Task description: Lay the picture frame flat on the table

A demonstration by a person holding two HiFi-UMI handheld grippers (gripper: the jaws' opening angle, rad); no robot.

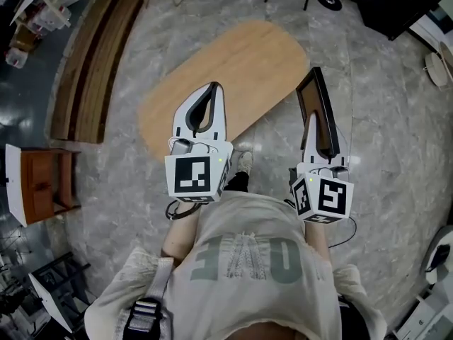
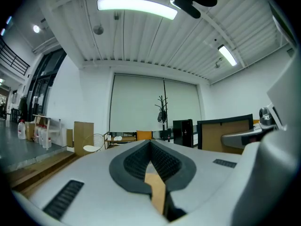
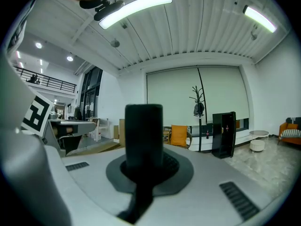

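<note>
The picture frame (image 1: 318, 108), black-edged with a dark face, stands upright on its edge in my right gripper (image 1: 310, 122), beside the right end of the oval wooden table (image 1: 233, 62) and above the marble floor. In the right gripper view the frame's black edge (image 3: 143, 131) rises between the jaws, which are shut on it. My left gripper (image 1: 212, 89) hovers over the table's near edge with its jaws closed together and nothing between them. From the left gripper view the frame's brown back (image 2: 225, 133) shows at the right, past the left gripper (image 2: 150, 145).
Long wooden benches (image 1: 92, 62) lie left of the table. A small wooden cabinet (image 1: 42, 183) stands at the far left and a black box (image 1: 403, 6) at the top right. The person's shoe (image 1: 244, 163) rests by the table's near edge. A coat rack (image 3: 199, 107) stands across the room.
</note>
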